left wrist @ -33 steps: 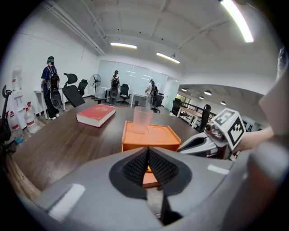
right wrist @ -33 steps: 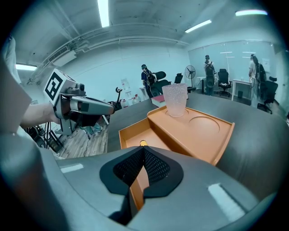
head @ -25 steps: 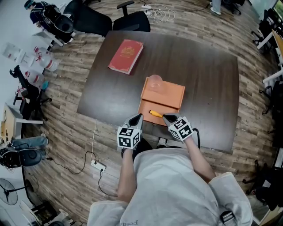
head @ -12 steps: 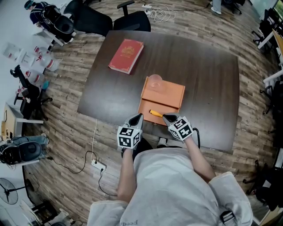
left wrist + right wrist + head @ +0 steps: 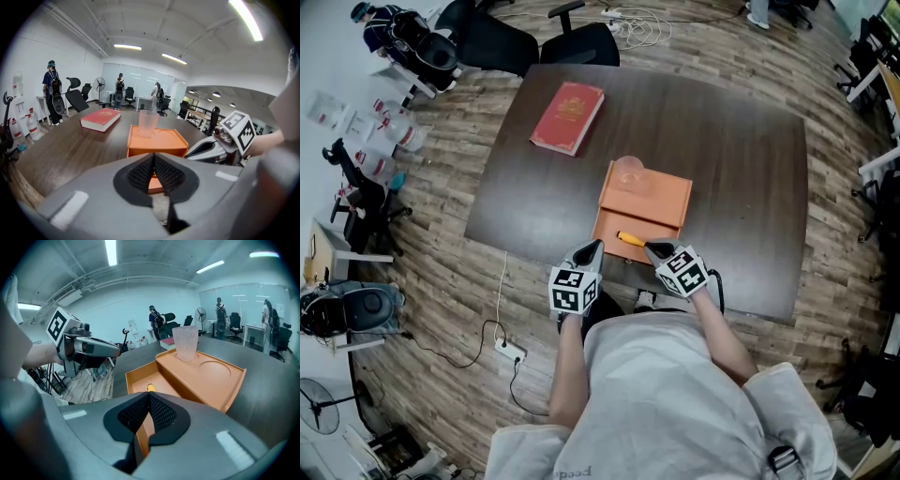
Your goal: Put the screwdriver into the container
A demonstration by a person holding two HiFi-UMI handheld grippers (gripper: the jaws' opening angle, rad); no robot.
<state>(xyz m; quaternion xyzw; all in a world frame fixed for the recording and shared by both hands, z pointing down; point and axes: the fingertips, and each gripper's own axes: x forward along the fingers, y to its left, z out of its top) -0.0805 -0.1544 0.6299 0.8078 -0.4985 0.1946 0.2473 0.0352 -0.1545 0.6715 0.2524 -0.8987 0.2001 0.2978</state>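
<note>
Table (image 5: 741, 187): screwdriver (image 5: 629, 241) half hidden, perhaps behind right claw (image 5: 650, 247).

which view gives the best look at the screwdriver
The head view: the screwdriver shows its whole yellow handle there, within the lower compartment of the orange tray, just ahead of the right gripper. The right gripper view shows only a yellow end peeking over the shut jaws. The left gripper view does not show it.

Orange container (image 5: 664, 201); yellow screwdriver (image 5: 629, 240); red book (image 5: 567, 118); pinkish cup (image 5: 629, 174); dark brown table (image 5: 741, 169).
</note>
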